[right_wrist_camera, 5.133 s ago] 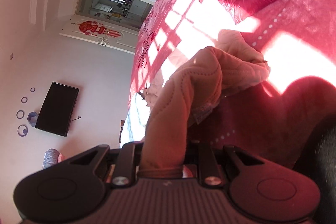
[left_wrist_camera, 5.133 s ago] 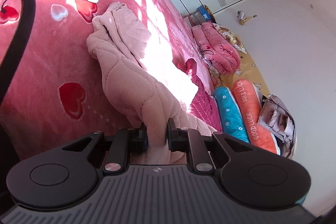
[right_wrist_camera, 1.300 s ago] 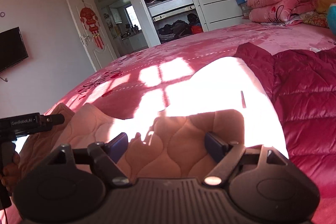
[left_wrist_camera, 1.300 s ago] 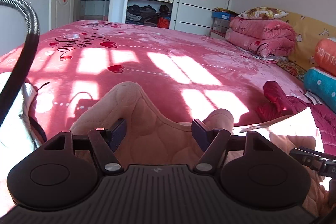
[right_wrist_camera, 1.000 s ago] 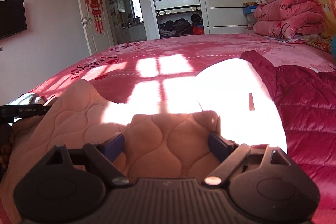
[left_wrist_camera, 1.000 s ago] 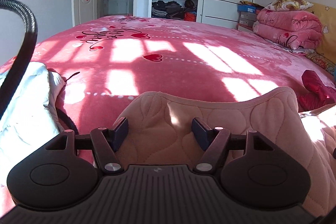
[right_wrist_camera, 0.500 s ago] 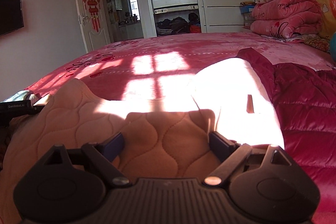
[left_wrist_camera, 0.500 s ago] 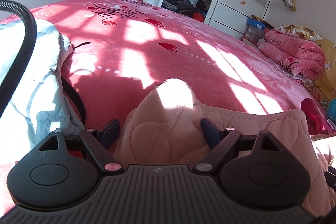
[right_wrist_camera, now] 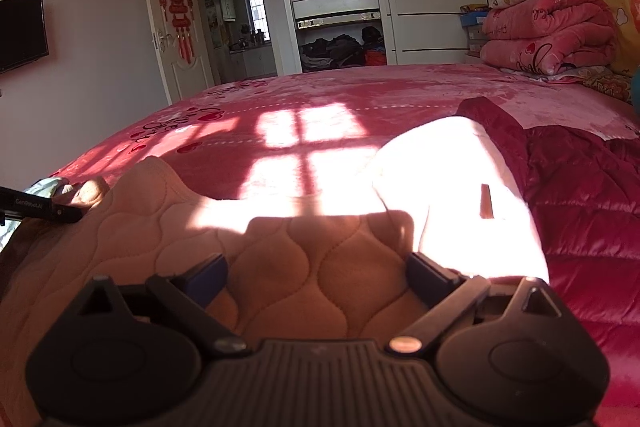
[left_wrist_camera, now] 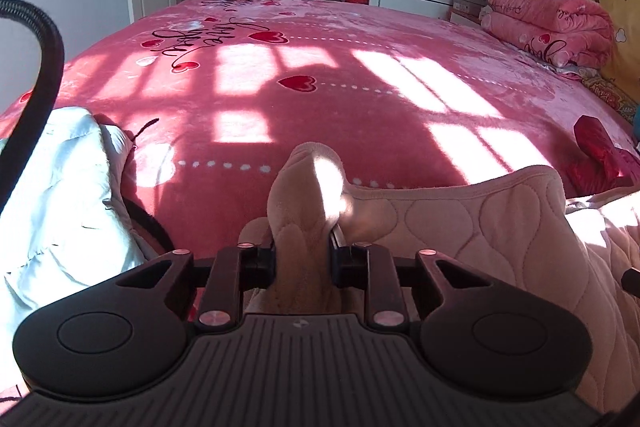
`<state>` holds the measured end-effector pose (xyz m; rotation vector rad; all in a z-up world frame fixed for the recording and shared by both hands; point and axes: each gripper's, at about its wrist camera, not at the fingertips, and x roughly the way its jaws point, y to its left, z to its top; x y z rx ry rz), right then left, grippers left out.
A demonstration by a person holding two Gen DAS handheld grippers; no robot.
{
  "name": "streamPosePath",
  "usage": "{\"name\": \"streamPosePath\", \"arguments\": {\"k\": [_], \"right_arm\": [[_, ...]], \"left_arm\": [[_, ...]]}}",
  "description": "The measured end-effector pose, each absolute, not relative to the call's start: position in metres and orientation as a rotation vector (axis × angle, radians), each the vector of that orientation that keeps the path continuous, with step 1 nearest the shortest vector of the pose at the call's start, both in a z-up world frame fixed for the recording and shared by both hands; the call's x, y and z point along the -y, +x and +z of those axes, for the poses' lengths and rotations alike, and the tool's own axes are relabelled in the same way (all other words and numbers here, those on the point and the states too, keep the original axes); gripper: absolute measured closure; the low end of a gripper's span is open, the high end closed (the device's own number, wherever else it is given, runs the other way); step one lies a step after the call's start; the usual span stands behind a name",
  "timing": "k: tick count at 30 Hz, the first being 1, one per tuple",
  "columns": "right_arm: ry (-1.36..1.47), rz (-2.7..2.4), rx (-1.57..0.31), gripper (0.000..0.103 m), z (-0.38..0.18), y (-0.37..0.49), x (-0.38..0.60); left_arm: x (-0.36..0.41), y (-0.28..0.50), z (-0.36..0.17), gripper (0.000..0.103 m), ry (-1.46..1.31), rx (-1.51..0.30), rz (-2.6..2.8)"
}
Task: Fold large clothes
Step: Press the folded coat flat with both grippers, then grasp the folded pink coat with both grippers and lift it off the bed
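A pale pink quilted garment lies spread over the near part of the pink heart-print bedspread. My left gripper has its jaws closing, and the pads press on a bunched fold of the garment that sticks up between them. In the right wrist view the same garment runs under my right gripper. Its jaws stand wide and are opening, with cloth lying between the pads untouched. The left gripper's body shows at the left edge there.
A light blue quilted garment lies at the left with a black cable arching over it. A dark red down jacket lies at the right. Folded pink blankets and an open wardrobe stand beyond the bed.
The left jaws went from wide open to pinching a raised fold of the pink garment, and the left view lifted slightly. The right gripper stayed put, its jaws a little wider.
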<state>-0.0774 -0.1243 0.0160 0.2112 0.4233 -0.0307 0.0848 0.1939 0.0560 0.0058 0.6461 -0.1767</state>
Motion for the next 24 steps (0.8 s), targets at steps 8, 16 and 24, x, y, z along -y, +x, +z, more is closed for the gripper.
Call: {"name": "streamPosePath", "arguments": {"k": [8,16,24], "right_arm": [[0.227,-0.032,-0.423,0.007,0.017,-0.077,0.126],[0.202,-0.037,-0.434,0.005,0.014,-0.074,0.123],[0.355,0.027,-0.42,0.003,0.031,-0.09,0.144]], "left_arm": [[-0.229,0.072,0.043,0.08,-0.015,-0.634,-0.122],[-0.227,0.085,0.022,0.045,-0.06,-0.637,-0.068],[-0.231,0.054,0.053,0.025,-0.091,-0.618,-0.059]]}}
